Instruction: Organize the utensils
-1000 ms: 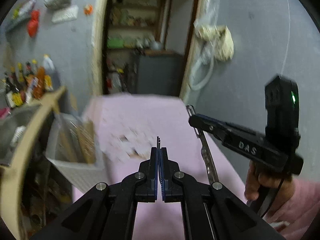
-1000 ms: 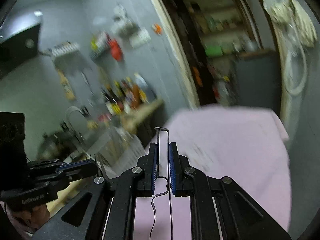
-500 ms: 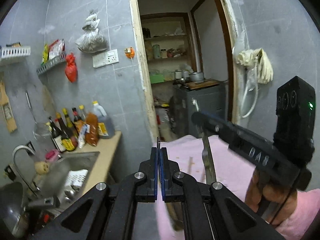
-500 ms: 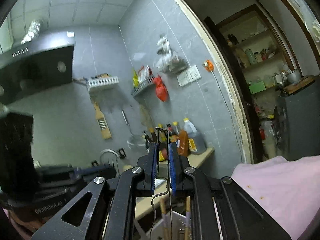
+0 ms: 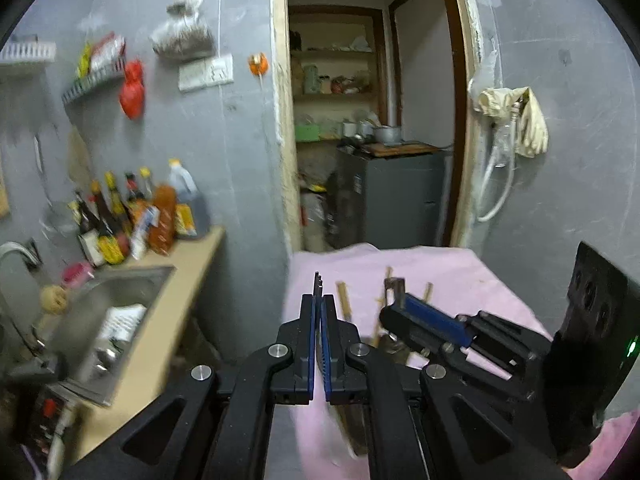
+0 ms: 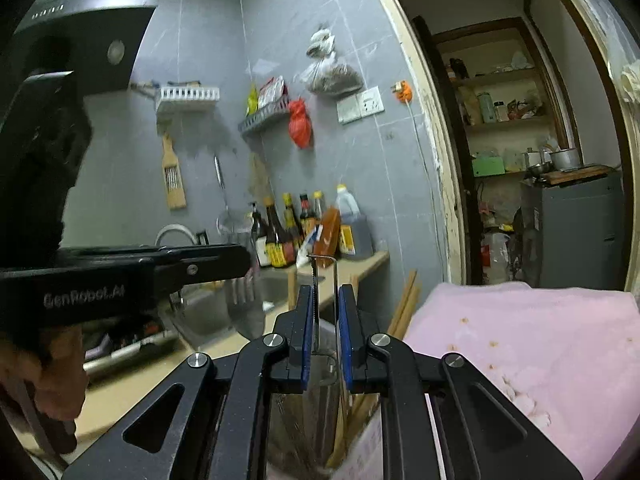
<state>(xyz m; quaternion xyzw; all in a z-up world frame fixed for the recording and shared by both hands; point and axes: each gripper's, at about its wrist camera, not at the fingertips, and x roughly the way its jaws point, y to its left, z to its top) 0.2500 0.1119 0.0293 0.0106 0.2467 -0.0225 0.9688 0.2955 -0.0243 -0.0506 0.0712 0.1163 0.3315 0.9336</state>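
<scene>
My left gripper [image 5: 319,304] is shut on a thin flat metal utensil [image 5: 317,282] whose notched tip pokes out above the pads. My right gripper [image 6: 325,298] is shut on a thin wire-handled metal utensil [image 6: 323,264]; it also shows in the left wrist view [image 5: 394,306], low at the right. Below the right gripper, wooden chopsticks [image 6: 404,304] stand in a pale holder [image 6: 360,452]. The chopstick tips [image 5: 344,300] also show behind the left gripper. Both grippers are held up, over the gap between counter and pink table.
A pink cloth covers the table [image 6: 540,332] at the right. A wooden counter [image 5: 180,280] with a steel sink [image 5: 116,304] and sauce bottles [image 6: 296,232] runs along the left wall. A doorway with a grey cabinet [image 5: 392,196] lies ahead.
Both grippers tilted up from the pink table a second ago to face the wall. Since half a second ago the right gripper has dropped lower in the left view. Both stay shut.
</scene>
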